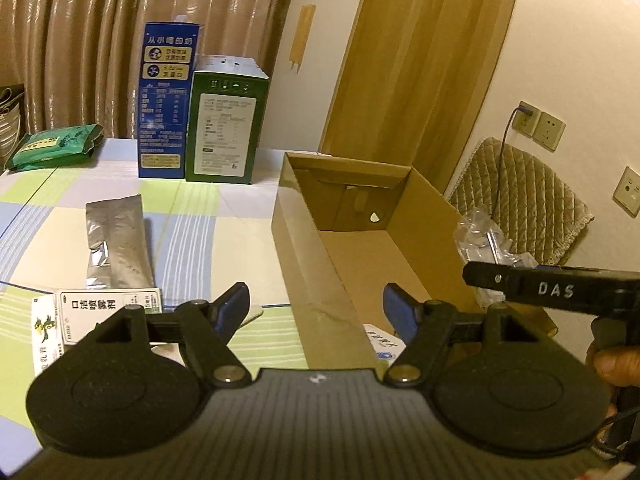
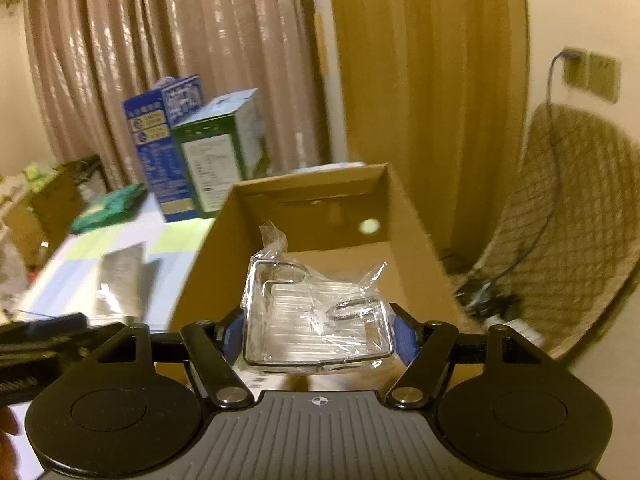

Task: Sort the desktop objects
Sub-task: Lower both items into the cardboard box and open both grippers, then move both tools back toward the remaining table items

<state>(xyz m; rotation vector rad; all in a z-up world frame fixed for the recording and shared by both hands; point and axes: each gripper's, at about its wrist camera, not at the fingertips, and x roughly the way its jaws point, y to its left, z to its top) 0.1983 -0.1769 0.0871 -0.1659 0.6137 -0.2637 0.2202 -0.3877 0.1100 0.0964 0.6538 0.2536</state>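
Observation:
An open cardboard box (image 1: 304, 240) (image 2: 208, 272) stands on the checked tablecloth. My left gripper (image 1: 316, 304) is open and empty, hovering over the box's near left wall. A white and blue packet (image 1: 380, 340) lies inside the box near its right finger. My right gripper (image 2: 318, 332) is shut on a wire metal rack in clear plastic wrap (image 2: 316, 320), held in the air above the box's floor, with both blue pads against its sides. In the left wrist view the right gripper's finger (image 1: 520, 286) reaches in from the right with the wrapped rack (image 1: 478, 236) over the box's right wall.
A silver foil pouch (image 1: 116, 240) and a white medicine box (image 1: 108, 304) lie left of the cardboard box. A green packet (image 1: 56, 146) sits far left. Blue (image 1: 168, 100) and green (image 1: 226, 128) cartons stand at the back. A quilted chair cushion (image 1: 528, 200) is right of the table.

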